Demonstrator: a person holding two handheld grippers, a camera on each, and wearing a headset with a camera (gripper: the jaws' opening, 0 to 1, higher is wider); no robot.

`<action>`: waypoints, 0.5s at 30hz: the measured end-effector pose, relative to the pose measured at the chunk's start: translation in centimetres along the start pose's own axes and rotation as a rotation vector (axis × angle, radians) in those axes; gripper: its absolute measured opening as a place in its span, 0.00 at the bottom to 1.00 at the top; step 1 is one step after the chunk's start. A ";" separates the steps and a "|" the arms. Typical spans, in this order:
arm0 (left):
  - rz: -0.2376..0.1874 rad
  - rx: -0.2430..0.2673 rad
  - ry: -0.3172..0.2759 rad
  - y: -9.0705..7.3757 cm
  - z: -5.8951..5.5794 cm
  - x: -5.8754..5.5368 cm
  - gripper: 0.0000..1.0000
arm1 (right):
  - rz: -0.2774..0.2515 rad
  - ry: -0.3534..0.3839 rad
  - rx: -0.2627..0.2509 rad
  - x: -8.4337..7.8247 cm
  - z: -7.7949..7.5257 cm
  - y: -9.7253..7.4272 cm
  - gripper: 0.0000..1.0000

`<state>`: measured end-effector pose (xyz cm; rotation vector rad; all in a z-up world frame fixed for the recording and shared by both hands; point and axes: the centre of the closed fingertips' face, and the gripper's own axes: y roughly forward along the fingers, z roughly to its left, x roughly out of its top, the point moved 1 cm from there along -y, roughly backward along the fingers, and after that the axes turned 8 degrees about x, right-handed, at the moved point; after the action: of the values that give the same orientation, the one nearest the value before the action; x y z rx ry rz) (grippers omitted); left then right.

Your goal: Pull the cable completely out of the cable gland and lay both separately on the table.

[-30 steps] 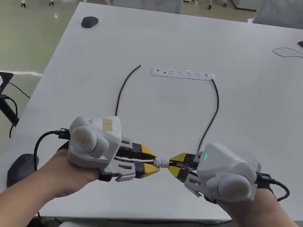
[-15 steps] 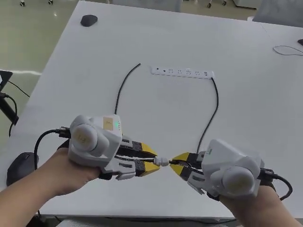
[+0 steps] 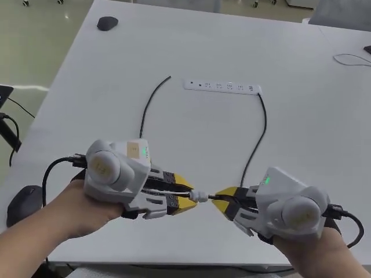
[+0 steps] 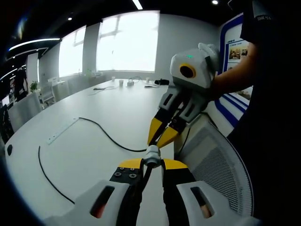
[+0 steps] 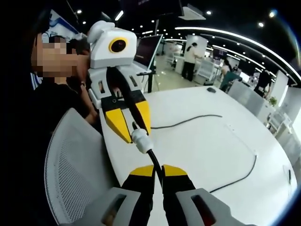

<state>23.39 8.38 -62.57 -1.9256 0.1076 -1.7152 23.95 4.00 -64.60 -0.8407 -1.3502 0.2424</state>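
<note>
The left gripper (image 3: pixel 184 197) is pressed together on the gland (image 3: pixel 200 197), whose white body sits at its yellow tips. The right gripper (image 3: pixel 221 201) pinches the black cable (image 5: pixel 153 157) just beside the gland, with a short bare stretch between its tips and the gland's mouth. Both are held in the air over the near edge of the worktop (image 3: pixel 191 139), tip to tip, close but not touching.

The relation that matters is that cable and gland lie on one line. It runs across the person from one gripper to the other, and it is also the line of the gland's bore. In the left gripper view a dark length runs back from the gland between that gripper's jaws. I take it for the cable's tail, so the cable is not yet out; how much is inside I cannot tell.

The pull should go straight along that axis, with the right gripper drawing away to the person's right while the left holds the gland steady. A sideways angle would likely bind the cable at the mouth. One draw may not clear the tail, so a fresh grip may be needed. The power strip (image 3: pixel 223 87) lies well apart, farther up the worktop
</note>
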 end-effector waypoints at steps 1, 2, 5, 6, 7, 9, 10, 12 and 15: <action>-0.001 0.002 -0.003 0.0 0.0 0.0 0.15 | 0.000 0.011 -0.001 -0.3 -0.2 -0.1 0.00; -0.001 0.001 -0.007 -0.1 0.0 0.0 0.15 | -0.005 0.029 -0.003 -0.4 -0.3 -0.1 0.00; -0.004 0.003 -0.005 -0.2 0.0 0.1 0.15 | -0.012 0.059 -0.010 -0.9 -0.7 -0.3 0.00; -0.004 0.002 -0.006 -0.2 0.0 0.1 0.15 | -0.009 0.064 -0.014 -1.1 -0.8 -0.4 0.00; -0.004 0.003 -0.007 -0.2 0.0 0.1 0.15 | -0.005 0.080 -0.024 -1.4 -1.1 -0.4 0.00; -0.003 0.003 -0.014 -0.1 -0.1 0.1 0.15 | -0.002 0.112 -0.035 -1.9 -1.4 -0.5 0.00; -0.003 0.003 -0.013 -0.1 -0.1 0.1 0.15 | 0.000 0.117 -0.041 -2.0 -1.5 -0.5 0.00; -0.003 0.000 -0.016 0.0 -0.2 0.1 0.15 | 0.004 0.138 -0.057 -2.5 -1.9 -0.6 0.00; -0.003 0.001 -0.017 0.2 -0.2 0.2 0.15 | 0.007 0.174 -0.079 -3.2 -2.4 -0.5 0.00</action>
<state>23.28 8.11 -62.50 -1.9402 0.0978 -1.7000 25.21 0.80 -66.61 -0.9110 -1.2001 0.1188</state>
